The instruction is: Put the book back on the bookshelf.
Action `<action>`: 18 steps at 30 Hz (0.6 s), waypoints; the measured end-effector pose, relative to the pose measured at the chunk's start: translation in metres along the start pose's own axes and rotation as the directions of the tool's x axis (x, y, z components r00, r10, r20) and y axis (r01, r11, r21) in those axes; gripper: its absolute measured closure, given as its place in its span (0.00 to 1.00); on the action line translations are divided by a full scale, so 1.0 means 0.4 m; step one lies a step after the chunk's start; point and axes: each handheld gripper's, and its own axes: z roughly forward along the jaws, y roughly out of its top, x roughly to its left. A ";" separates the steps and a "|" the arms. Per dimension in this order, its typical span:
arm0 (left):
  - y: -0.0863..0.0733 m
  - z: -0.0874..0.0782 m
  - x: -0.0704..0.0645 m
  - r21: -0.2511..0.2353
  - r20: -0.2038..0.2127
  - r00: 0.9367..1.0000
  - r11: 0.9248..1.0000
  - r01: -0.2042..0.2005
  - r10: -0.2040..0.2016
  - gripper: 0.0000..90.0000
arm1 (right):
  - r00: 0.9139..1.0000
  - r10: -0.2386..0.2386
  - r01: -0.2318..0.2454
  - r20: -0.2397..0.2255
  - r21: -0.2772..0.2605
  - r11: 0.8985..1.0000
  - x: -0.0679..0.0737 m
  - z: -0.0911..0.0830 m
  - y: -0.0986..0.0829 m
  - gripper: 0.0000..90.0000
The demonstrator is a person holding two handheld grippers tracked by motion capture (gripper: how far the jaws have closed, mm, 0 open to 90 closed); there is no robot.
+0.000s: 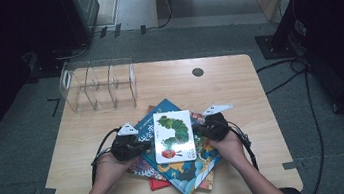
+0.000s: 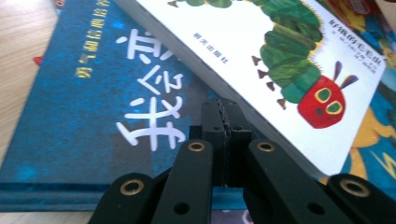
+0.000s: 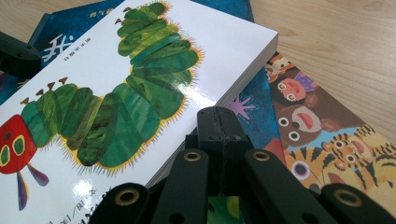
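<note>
Caterpillar book [image 1: 174,136]: white cover, topmost on loose pile of picture books at near middle of counter [image 1: 239,83]. Blue book [image 2: 93,116] directly beneath it, tiger-cover book [image 3: 327,140] lower in pile.

Left hand-held gripper [image 1: 141,145]: jaws closed together, nothing between them, tips against left edge of caterpillar book.

Right hand-held gripper [image 1: 199,133]: jaws likewise closed, empty, tips against book's right edge.

Clear plastic rack [image 1: 99,84]: far left of counter, well apart from pile.

top book [image 1: 174,136]: white, green caterpillar, red head
book beneath [image 2: 93,116]: deep blue, white characters
desk [image 1: 229,84]: pale wood grain
</note>
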 end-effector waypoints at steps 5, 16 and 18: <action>0.002 0.007 -0.013 0.003 0.011 1.000 1.000 -0.011 0.011 1.00 | 1.000 0.004 -0.004 -0.013 -0.016 1.000 0.002 0.013 0.005 1.00; -0.010 0.004 -0.037 0.014 0.040 0.999 1.000 -0.006 0.005 1.00 | 1.000 -0.004 0.004 0.021 -0.025 1.000 0.012 0.041 0.029 1.00; -0.011 0.008 -0.055 0.020 0.050 0.999 1.000 -0.016 0.015 1.00 | 1.000 0.002 -0.001 0.026 -0.029 1.000 0.009 0.052 0.039 1.00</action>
